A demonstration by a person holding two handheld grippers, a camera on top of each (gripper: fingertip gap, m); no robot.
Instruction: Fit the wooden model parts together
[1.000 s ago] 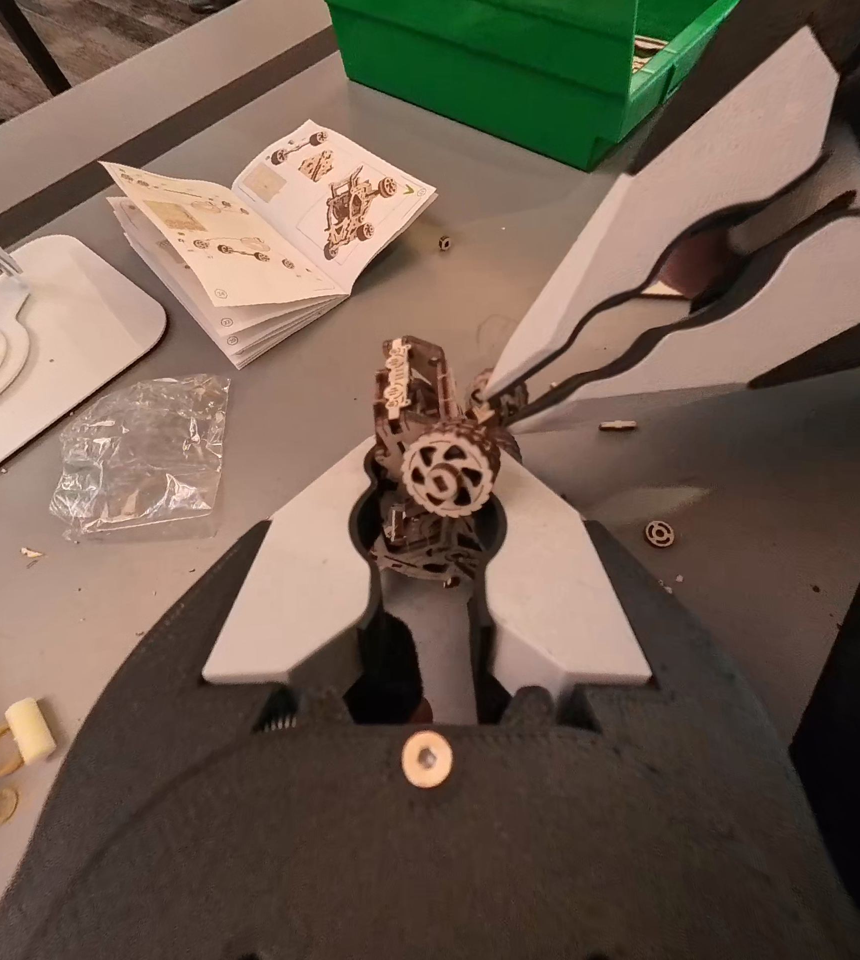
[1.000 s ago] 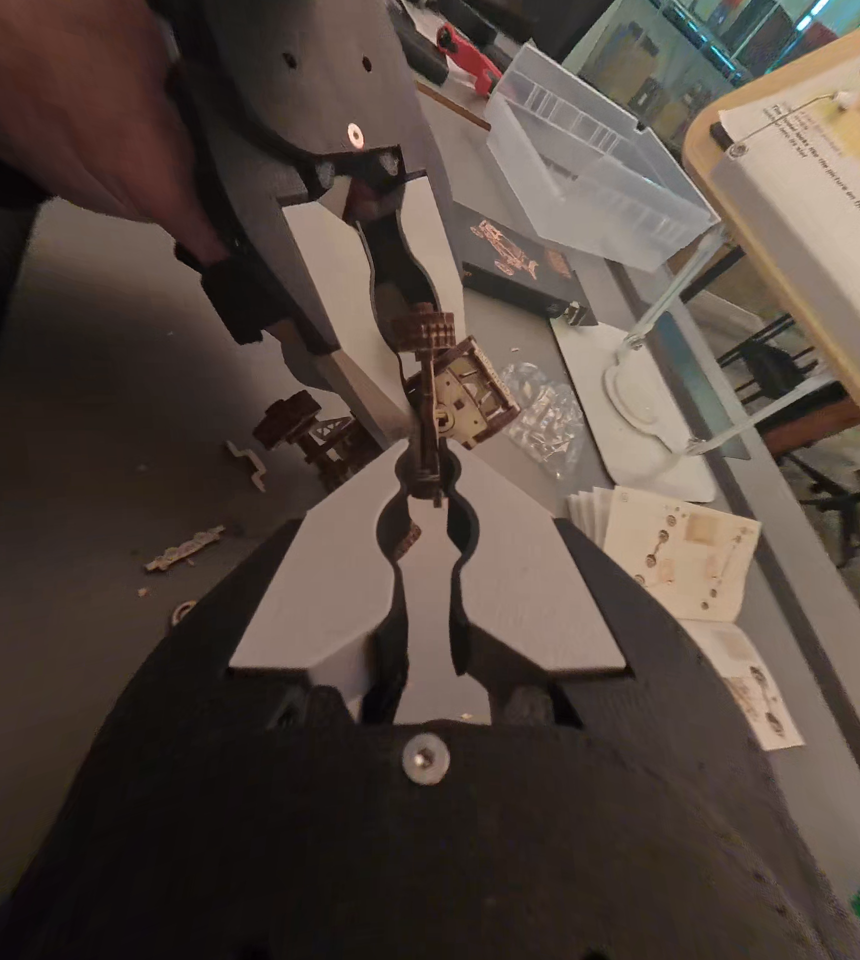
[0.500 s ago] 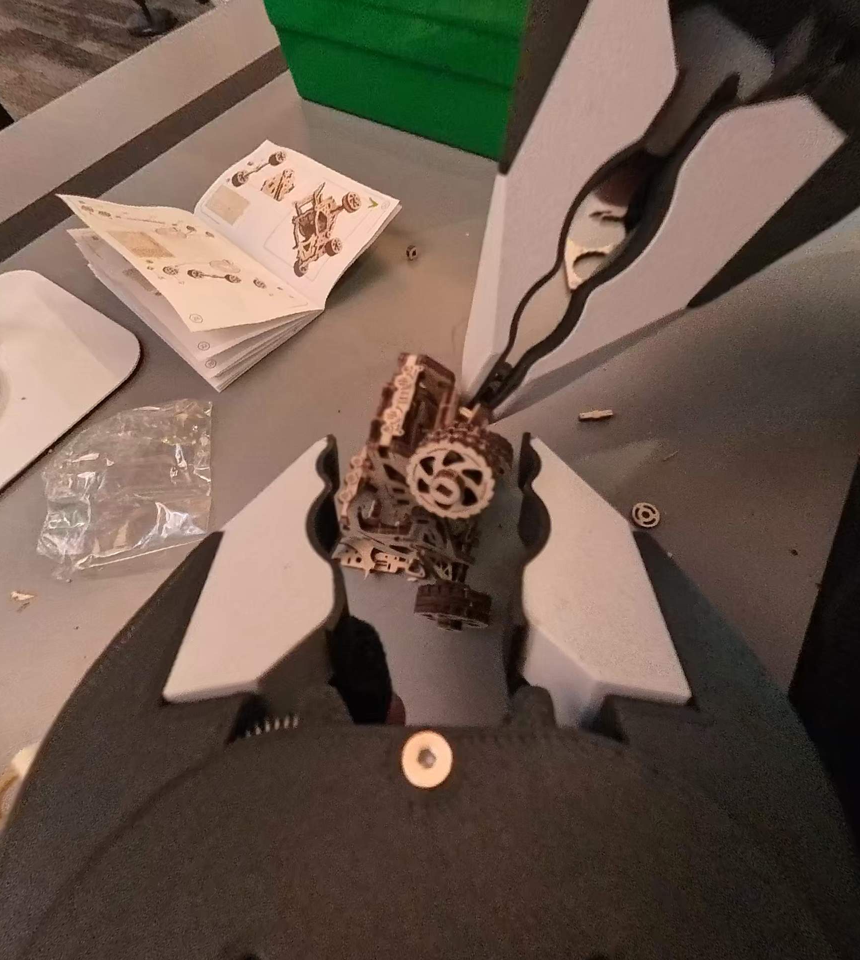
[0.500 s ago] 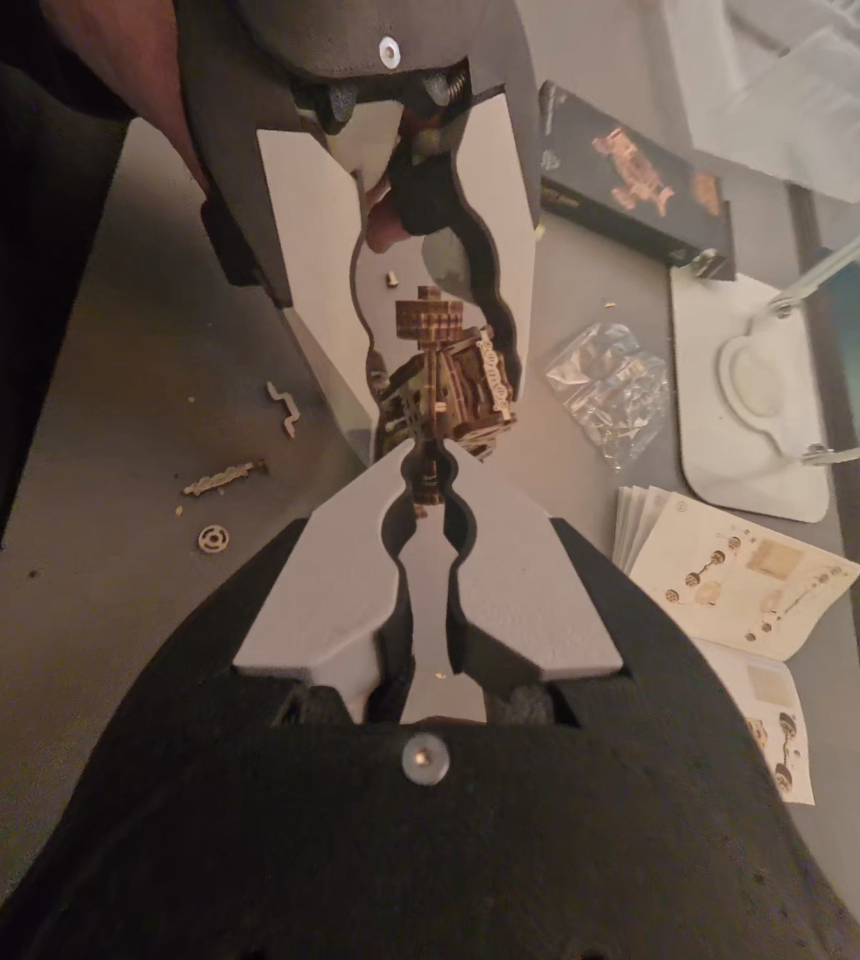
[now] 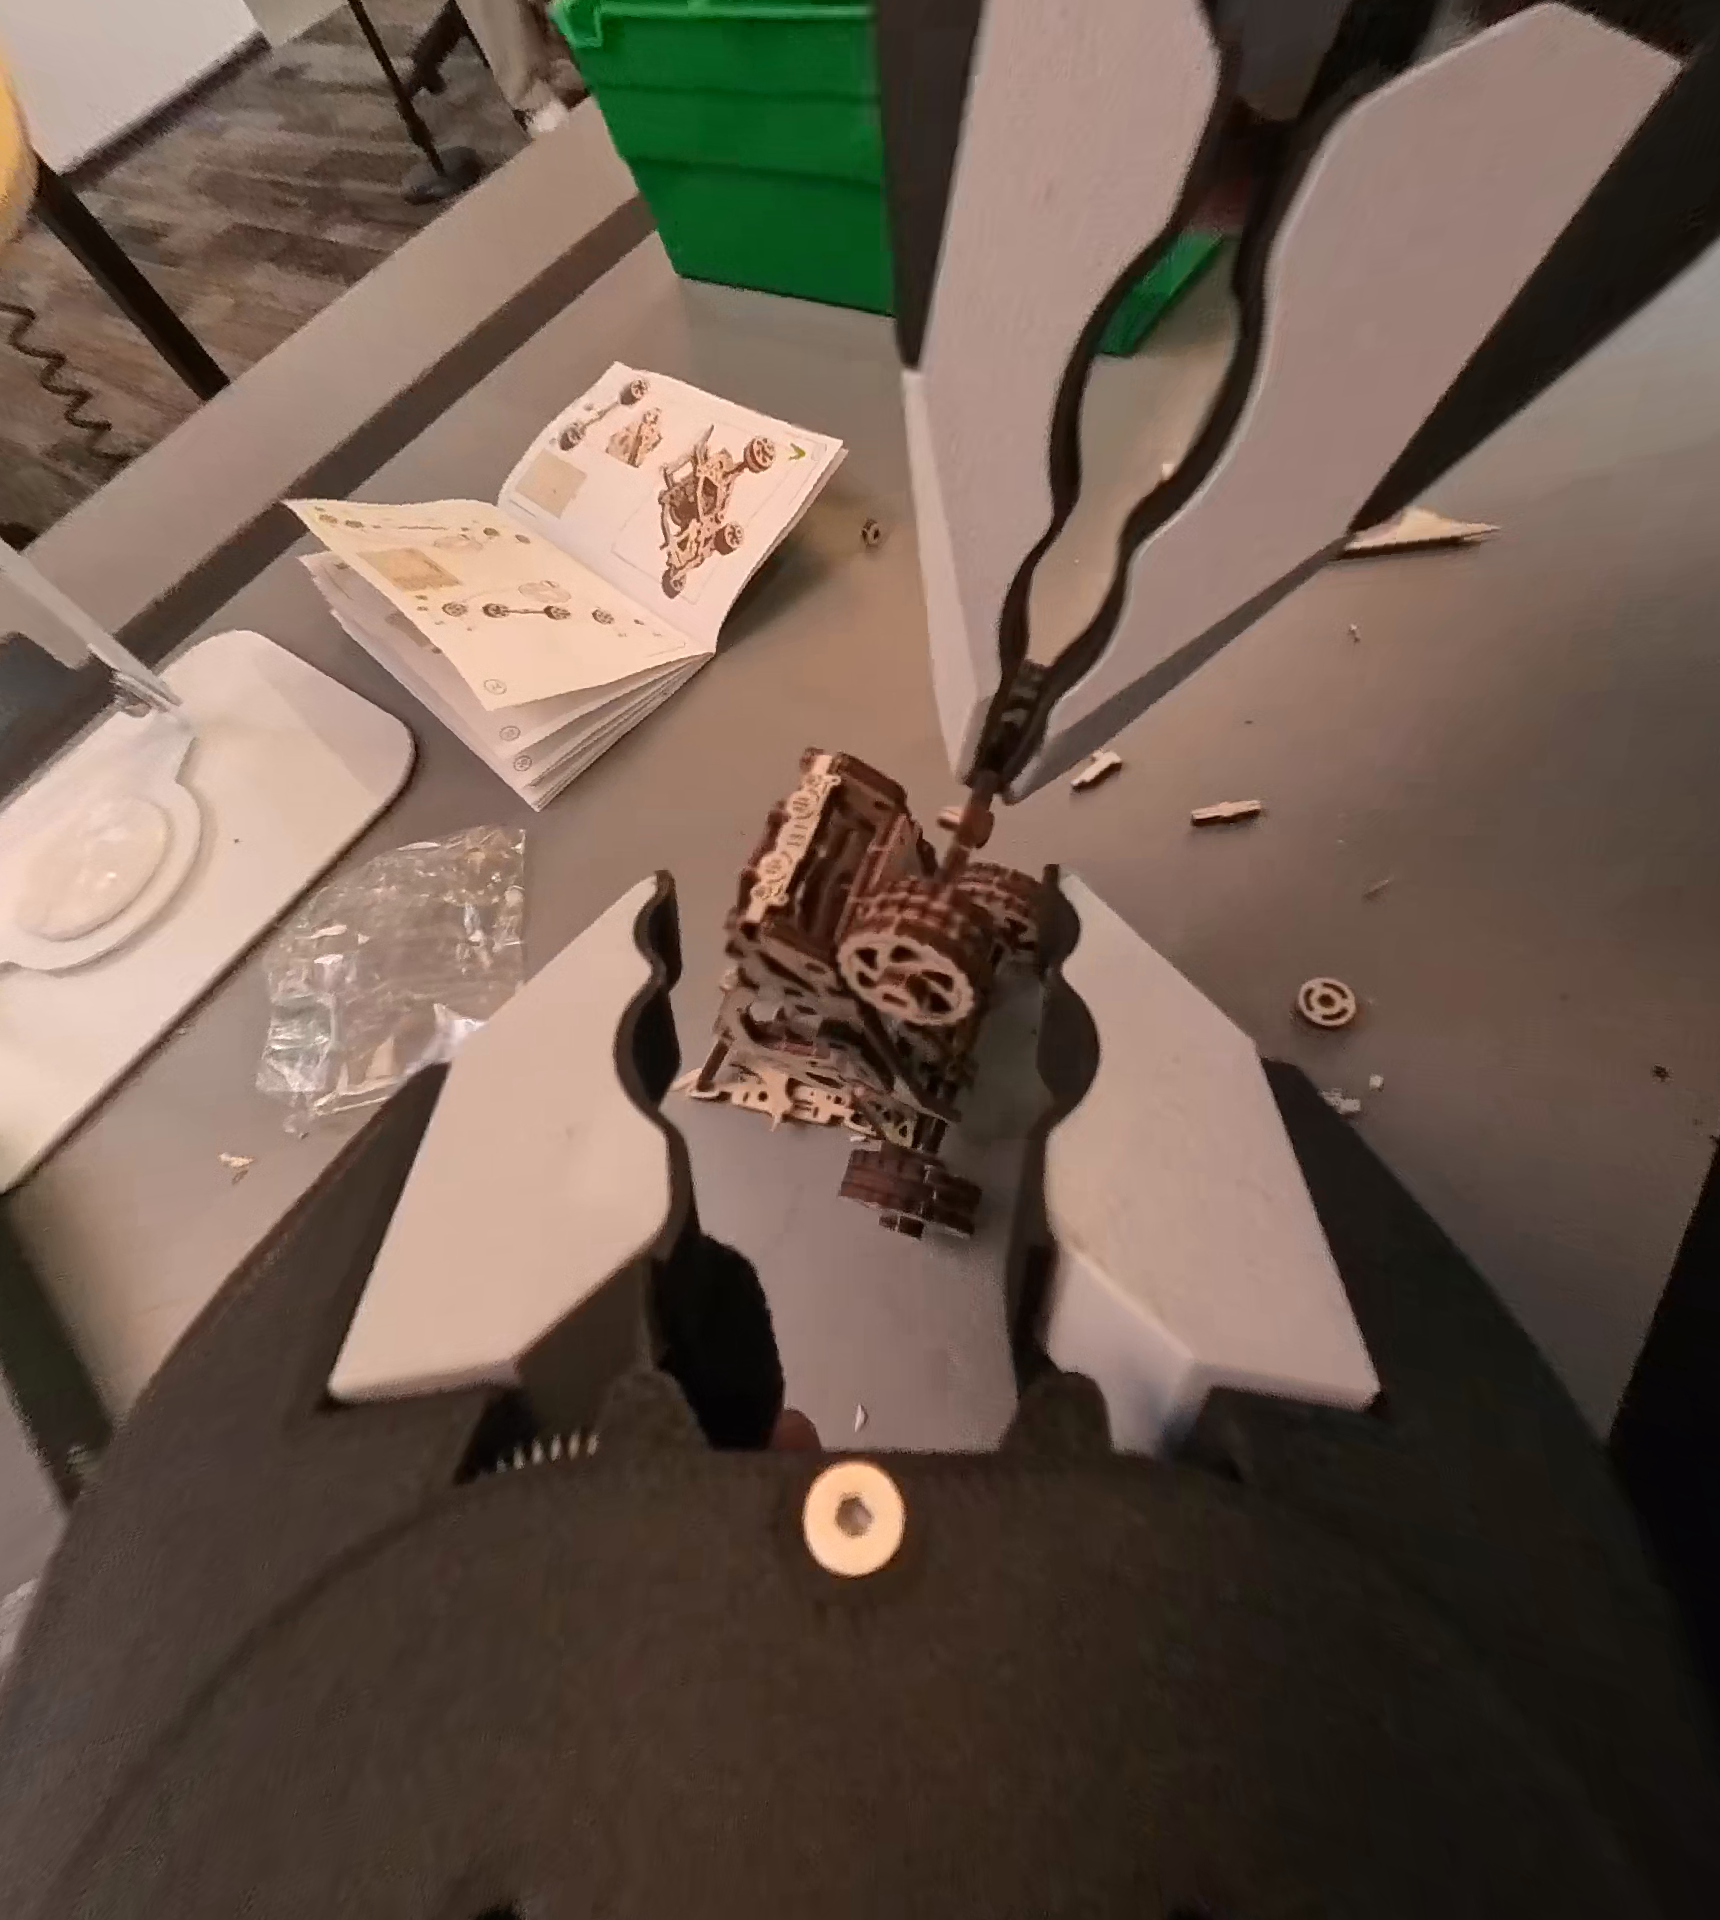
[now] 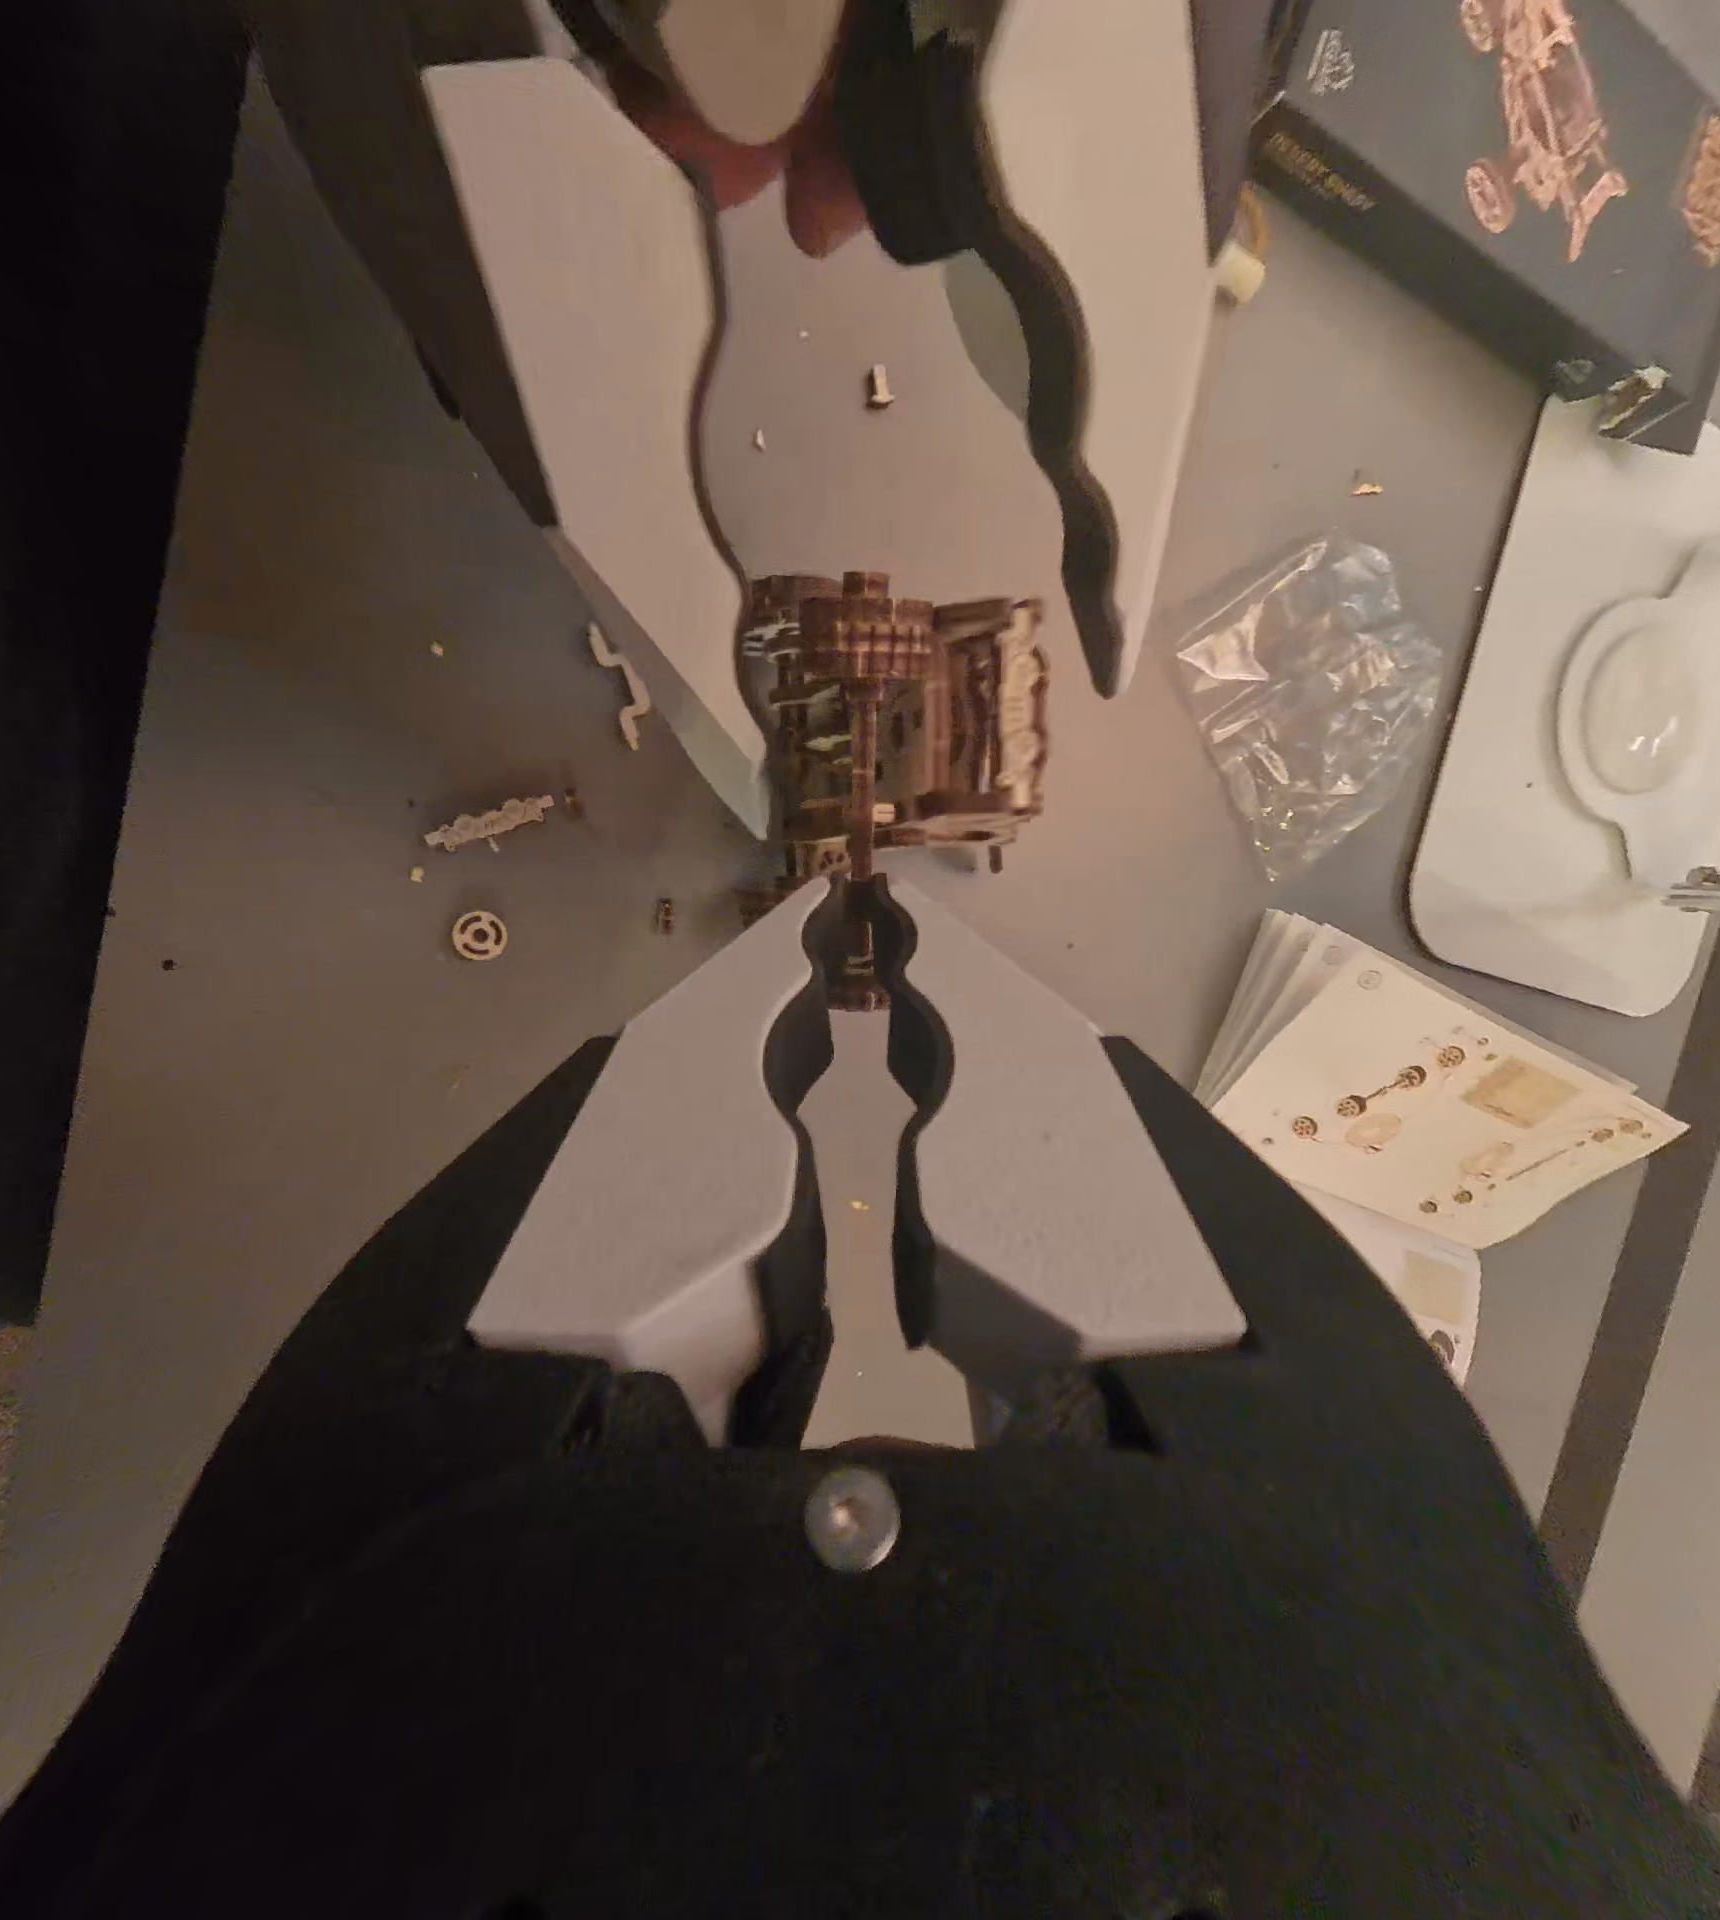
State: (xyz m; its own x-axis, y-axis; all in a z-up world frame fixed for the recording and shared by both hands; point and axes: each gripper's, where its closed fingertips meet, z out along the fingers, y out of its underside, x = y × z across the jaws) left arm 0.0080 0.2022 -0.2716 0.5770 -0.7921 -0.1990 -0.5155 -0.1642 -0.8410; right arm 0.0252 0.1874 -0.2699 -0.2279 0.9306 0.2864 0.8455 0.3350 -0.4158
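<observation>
**Grey table, cluttered, dim room**

Left gripper (image 5: 856, 914) spread wide around wooden model (image 5: 856, 977), not gripping it. Right gripper (image 6: 856, 894) clamped on the model's thin axle piece (image 6: 861, 935). Grey table (image 5: 1458, 935) carries open booklet (image 5: 575, 582), plastic bag (image 5: 388, 956), green bin (image 5: 752, 145), wood scraps. Patterned carpet beyond.

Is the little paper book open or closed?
Open. The booklet lies on the table with its pages spread, drawings facing up.

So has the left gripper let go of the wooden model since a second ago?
Yes. The left gripper was clamped on the wooden model; now its jaws stand wide apart either side, while the model's place near the booklet barely changed.
</observation>
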